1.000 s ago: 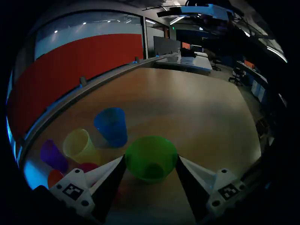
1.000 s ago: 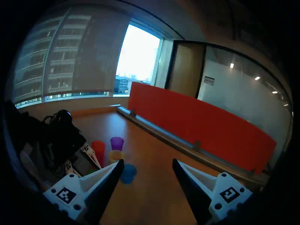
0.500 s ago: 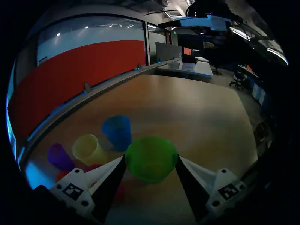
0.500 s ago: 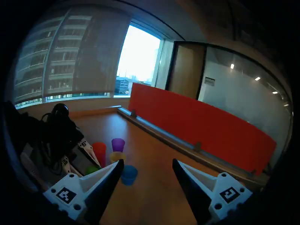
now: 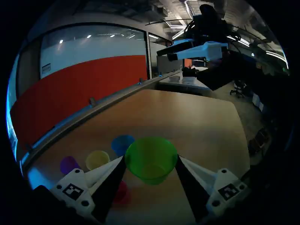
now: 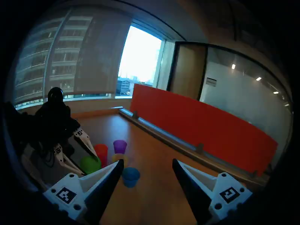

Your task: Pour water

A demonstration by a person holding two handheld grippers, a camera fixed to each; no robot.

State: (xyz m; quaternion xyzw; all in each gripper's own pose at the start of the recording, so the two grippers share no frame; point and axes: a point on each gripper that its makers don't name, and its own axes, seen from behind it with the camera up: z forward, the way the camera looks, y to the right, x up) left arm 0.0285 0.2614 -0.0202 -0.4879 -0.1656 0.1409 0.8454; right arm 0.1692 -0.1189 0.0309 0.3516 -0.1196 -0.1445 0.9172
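Holding green cup [image 5: 150, 173] in left gripper [image 5: 150, 159], fingers just below rim; looks thin, light, flexy plastic, so squeeze gently. With right gripper [image 6: 147, 162] wide, empty.

Wooden table [image 5: 180, 116], red partition [image 6: 210, 123], bright window [image 6: 140, 60].

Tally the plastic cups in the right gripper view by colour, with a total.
green plastic cup: 1
red plastic cup: 1
purple plastic cup: 1
yellow plastic cup: 1
blue plastic cup: 1
Total: 5
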